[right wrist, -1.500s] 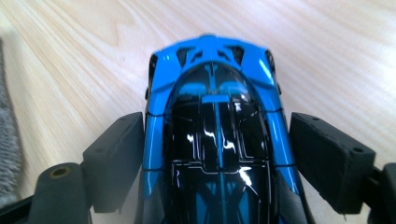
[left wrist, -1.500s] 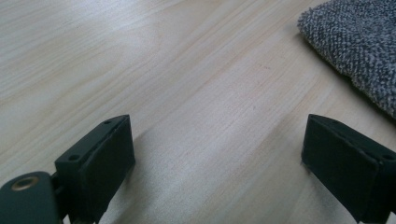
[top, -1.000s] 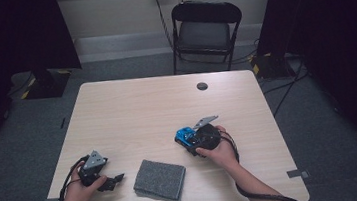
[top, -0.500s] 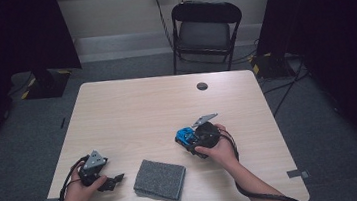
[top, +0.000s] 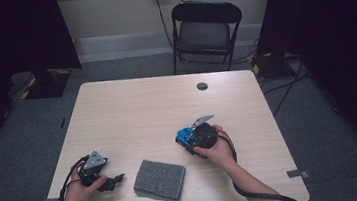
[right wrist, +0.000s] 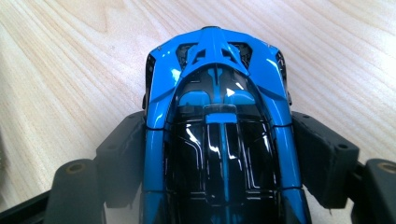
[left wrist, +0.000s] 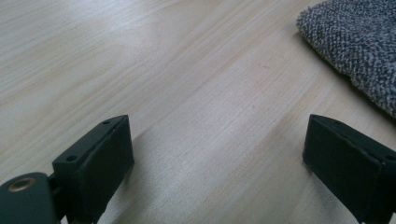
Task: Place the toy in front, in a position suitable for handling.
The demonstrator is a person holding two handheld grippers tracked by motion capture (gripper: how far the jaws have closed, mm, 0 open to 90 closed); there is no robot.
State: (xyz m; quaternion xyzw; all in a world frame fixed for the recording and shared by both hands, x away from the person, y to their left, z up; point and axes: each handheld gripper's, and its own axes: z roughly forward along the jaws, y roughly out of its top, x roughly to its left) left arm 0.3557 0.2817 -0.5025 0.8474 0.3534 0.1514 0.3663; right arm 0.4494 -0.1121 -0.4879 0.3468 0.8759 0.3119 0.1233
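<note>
Glossy blue toy car (right wrist: 219, 126) with black roof, on tabletop (right wrist: 60, 56), right hand-held gripper (right wrist: 219, 158) jaws just closing, pads against its flanks, left hand-held gripper (left wrist: 219, 158) jaws apart.

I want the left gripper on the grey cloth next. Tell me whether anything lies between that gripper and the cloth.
Nothing visible does. In the left gripper view, bare table runs from the open left gripper to the grey cloth. The high view shows the blue toy car off to the side, between the right gripper's jaws, which have just been closing.

A studio-like lab room: black curtains (top: 13, 32), folding chair (top: 204, 27), floor cables (top: 285, 84).
</note>
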